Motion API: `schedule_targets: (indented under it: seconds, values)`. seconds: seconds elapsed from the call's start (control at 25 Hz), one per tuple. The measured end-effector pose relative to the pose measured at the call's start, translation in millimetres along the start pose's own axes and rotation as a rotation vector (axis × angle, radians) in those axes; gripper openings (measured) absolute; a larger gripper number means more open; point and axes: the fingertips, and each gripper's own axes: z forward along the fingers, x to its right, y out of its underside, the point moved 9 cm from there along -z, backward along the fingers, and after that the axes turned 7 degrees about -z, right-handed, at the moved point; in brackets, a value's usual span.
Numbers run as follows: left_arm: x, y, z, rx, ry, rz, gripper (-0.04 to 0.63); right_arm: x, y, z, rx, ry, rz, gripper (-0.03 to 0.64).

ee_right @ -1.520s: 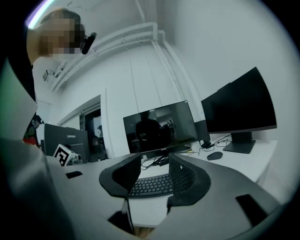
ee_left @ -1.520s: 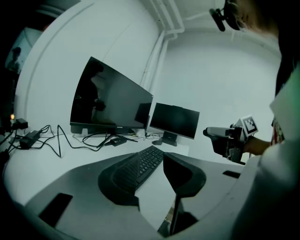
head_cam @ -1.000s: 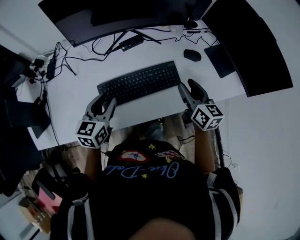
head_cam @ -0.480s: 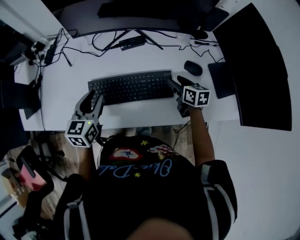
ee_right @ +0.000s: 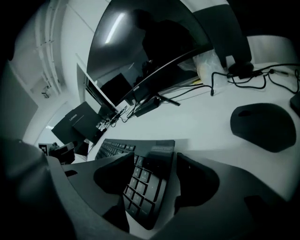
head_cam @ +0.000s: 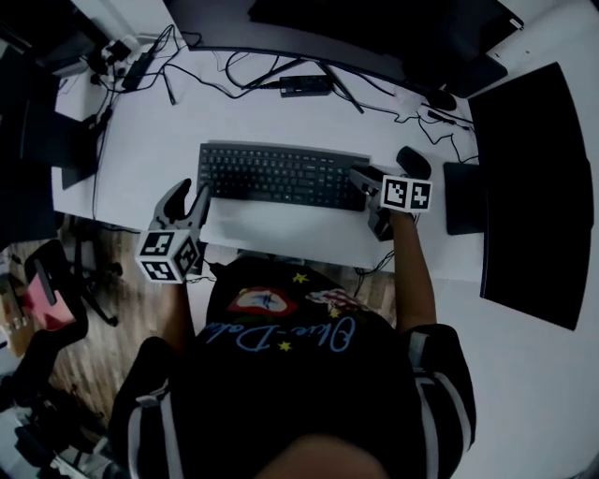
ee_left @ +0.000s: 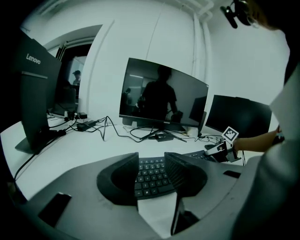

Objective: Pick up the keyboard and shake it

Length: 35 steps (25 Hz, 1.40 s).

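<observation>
The black keyboard (head_cam: 281,176) lies flat on the white desk (head_cam: 154,140), about midway along it and nearer the front edge than the back edge, with its long side roughly parallel to the front edge.

The right claw (head_cam: 366,198) is at the keyboard's right end. In the right gripper view its jaws stand wide and have just been opening. The last columns of keys and the keyboard's right-hand edge sit between them. A thin strip of bare desk shows between that edge and one jaw, so the pads do not press on it.

The left claw (head_cam: 192,193) is at the keyboard's front-left corner, tilted downward. Its jaws stand moderately apart and hold nothing. The left gripper view shows the left-end keys through the gap, lying beyond the jaws rather than clamped by them.

A dark mouse (head_cam: 414,161) rests on the desk just past the keyboard's right end, towards the right edge. A wide monitor (head_cam: 328,28) stands along the back edge, with loose cables (head_cam: 234,70) trailing in front of it. A second dark screen (head_cam: 533,187) sits off the desk's right edge.
</observation>
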Motion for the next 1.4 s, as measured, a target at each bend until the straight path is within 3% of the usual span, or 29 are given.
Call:
schedule_targets:
  seconds: [0.28,0.48,0.6,0.84,1.4]
  values:
    - [-35.5,17.3,0.1,-0.074,-0.047,-0.073,0.212,3.3,-2.3,6.6,-0.010,-0.007,0.013,0.249]
    - [-63.6,40.3,19.5,-0.213,-0.052,-0.141,0.242,2.1,-0.2,4.8,-0.025,0.030,0.005,0.229]
    - [-72.6,51.6,35.7,-0.293,-0.040,-0.140,0.252,0.7,-1.7,5.4,-0.026,0.038,0.006,0.205]
    - [-84.6,58.2,59.7,-0.376,-0.001,-0.183,0.255,-2.4,-4.3,5.3,-0.027,0.046,0.019,0.204]
    - [-74.1,51.2,89.8,-0.456,0.114,-0.141,0.255,-3.7,-5.0,6.6,-0.034,0.073,0.033,0.202]
